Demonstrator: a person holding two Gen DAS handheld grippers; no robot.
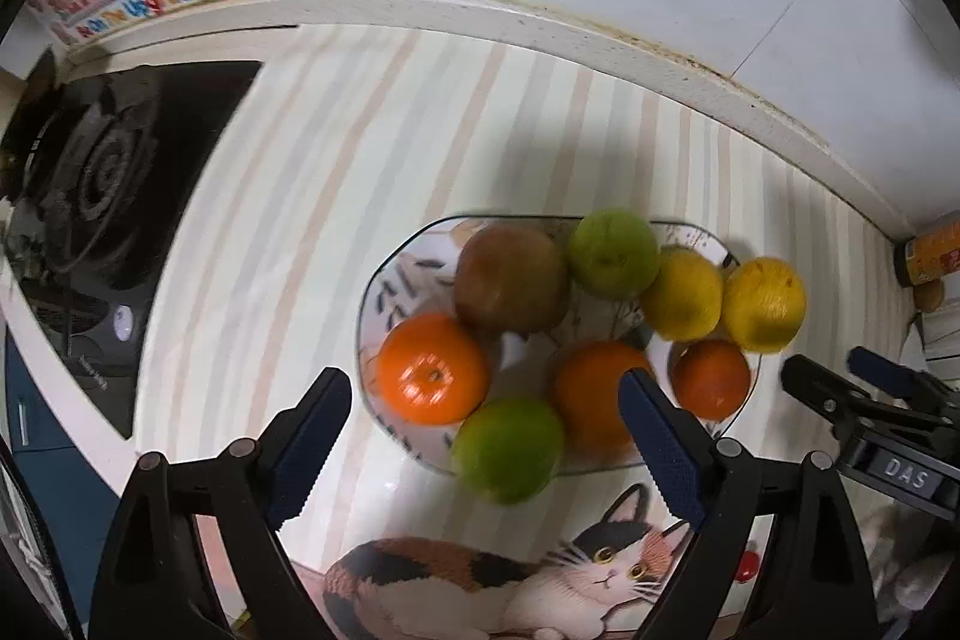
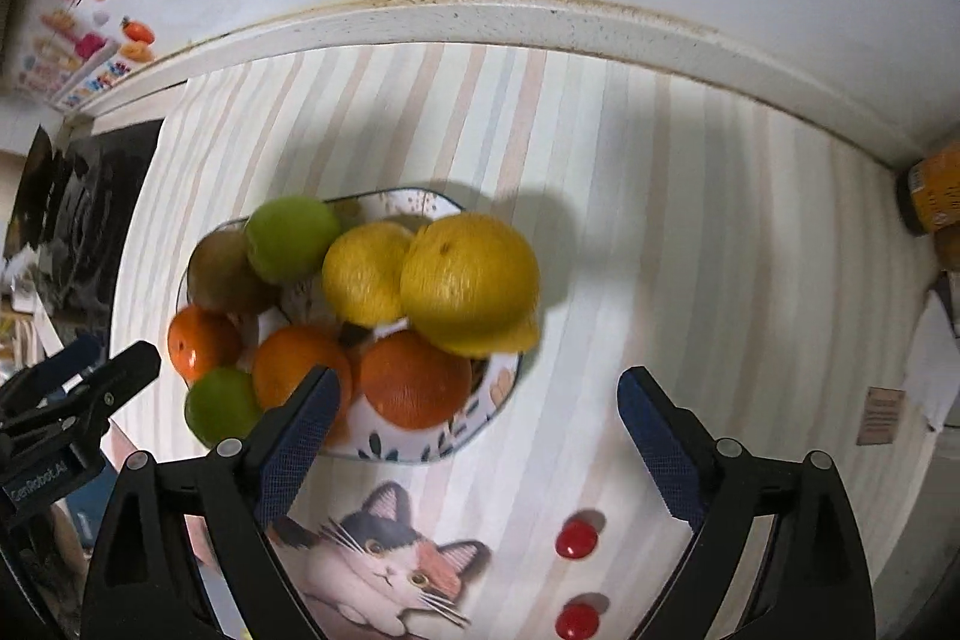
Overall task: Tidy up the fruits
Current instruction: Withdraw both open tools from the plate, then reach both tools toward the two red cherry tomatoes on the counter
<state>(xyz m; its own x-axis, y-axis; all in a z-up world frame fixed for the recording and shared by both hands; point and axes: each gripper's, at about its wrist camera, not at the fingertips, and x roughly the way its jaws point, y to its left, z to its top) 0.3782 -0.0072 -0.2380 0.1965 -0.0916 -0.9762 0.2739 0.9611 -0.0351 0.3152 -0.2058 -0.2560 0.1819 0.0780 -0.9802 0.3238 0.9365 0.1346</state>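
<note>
The bench (image 1: 420,130) carries a plate (image 1: 384,274) heaped with fruit: oranges (image 1: 432,370), yellow fruit (image 2: 468,280), green ones (image 1: 612,253), likely gathered there to keep them together. Left gripper (image 1: 486,436) and right gripper (image 2: 474,436) both hover above, jaws spread and empty.

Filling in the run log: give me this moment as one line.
left gripper: open, empty | right gripper: open, empty | plate: fruit piled | lime: at near rim | red candies: on mat
</note>
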